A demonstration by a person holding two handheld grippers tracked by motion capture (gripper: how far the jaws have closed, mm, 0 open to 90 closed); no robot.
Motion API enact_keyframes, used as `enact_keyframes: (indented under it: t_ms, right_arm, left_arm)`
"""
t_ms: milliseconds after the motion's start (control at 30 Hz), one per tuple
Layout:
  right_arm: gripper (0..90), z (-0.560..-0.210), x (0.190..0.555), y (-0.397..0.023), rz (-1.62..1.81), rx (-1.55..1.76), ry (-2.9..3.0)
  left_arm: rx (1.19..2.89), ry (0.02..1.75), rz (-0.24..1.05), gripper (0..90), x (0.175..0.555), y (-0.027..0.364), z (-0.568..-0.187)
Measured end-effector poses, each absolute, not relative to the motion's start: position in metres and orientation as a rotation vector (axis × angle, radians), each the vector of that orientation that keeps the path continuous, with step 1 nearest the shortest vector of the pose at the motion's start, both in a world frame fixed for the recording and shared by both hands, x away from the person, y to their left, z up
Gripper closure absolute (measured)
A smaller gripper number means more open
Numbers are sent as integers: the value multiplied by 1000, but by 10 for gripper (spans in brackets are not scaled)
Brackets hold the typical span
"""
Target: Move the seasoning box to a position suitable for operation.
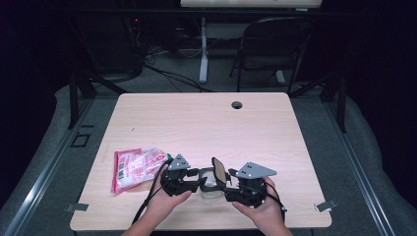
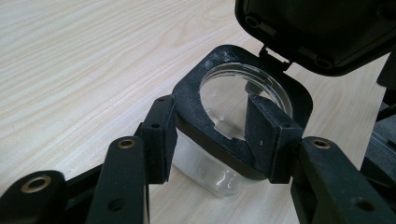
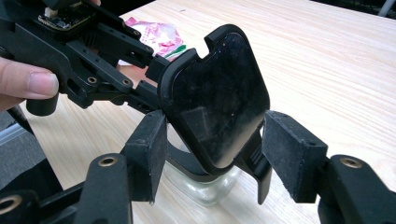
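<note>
A pale wood-grain surface (image 1: 206,123) with rounded corners stands on grey carpet (image 1: 54,142), a round cable hole (image 1: 237,104) near its far edge. Behind it a dark folding chair (image 1: 275,49) waits beside a white desk leg (image 1: 203,49) (loose cables (image 1: 167,73) trail across the floor there). Everything beyond lies in deep shadow.

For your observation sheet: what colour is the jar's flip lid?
Black; the lid shows best in the right gripper view.

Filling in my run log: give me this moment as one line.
left gripper: shut on jar collar | flip lid: open | right gripper: open beside lid | pouch: left
</note>
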State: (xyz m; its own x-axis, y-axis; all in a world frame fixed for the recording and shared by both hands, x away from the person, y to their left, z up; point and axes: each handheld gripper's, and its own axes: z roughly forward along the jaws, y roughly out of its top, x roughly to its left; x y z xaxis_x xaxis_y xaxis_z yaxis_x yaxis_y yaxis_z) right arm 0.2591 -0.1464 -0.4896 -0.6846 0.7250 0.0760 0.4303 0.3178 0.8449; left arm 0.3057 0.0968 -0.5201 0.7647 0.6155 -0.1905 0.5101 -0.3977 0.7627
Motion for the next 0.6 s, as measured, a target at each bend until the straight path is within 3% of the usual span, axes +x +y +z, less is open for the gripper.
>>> enact_keyframes:
  t_ms: [600]
  right_arm:
    - [465,-484,253,-179,1313,1135,2222]
  left_arm:
    - [2086,836,162,559,306,95,-519]
